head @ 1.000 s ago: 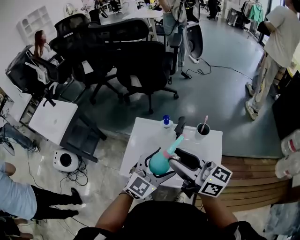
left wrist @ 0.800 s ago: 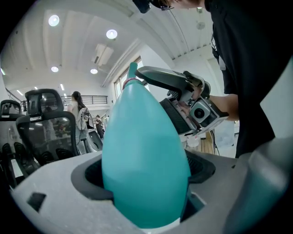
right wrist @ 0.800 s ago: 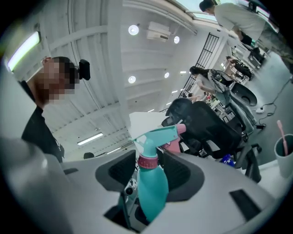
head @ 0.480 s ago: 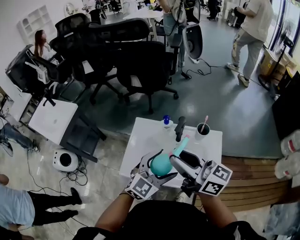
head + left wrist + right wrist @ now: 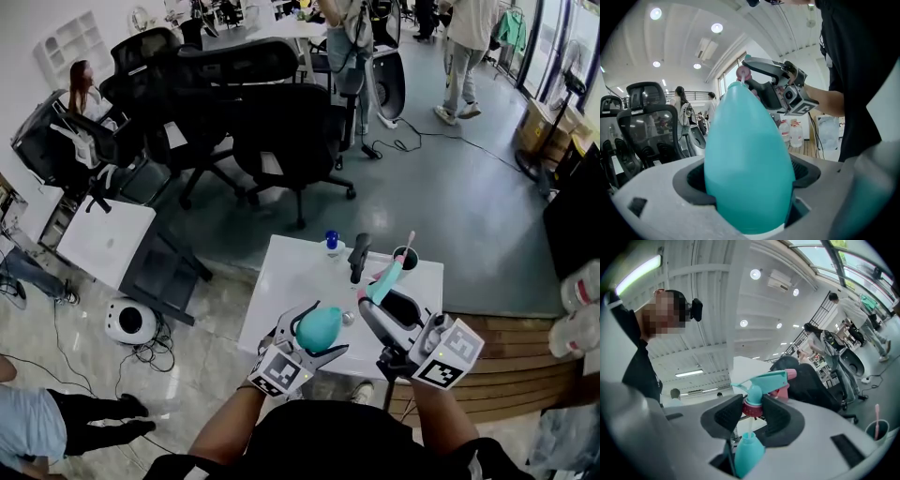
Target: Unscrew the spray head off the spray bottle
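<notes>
Largest item, the white table (image 5: 281,277), stands below both grippers; the task items are held above it. The spray bottle (image 5: 747,159), a teal egg-shaped body, is clamped between the jaws of the left gripper (image 5: 317,334), with its neck aimed towards the right gripper (image 5: 382,292). The right gripper's jaws have just been closing and pinch the spray head (image 5: 769,380) at its red collar (image 5: 752,408).

Finding: the collar stands clear of the bottle neck, with the white dip tube (image 5: 750,425) exposed between them, so unscrewing is judged complete.

Outstanding: the tube's lower end appears to sit at or inside the neck, so the head likely wants drawing fully out.

Not verifiable:
- whether the tube tip has left the opening, which the right gripper's body hides
- the bottle threads, too small to see
- the bottle base, buried in the left jaws
</notes>
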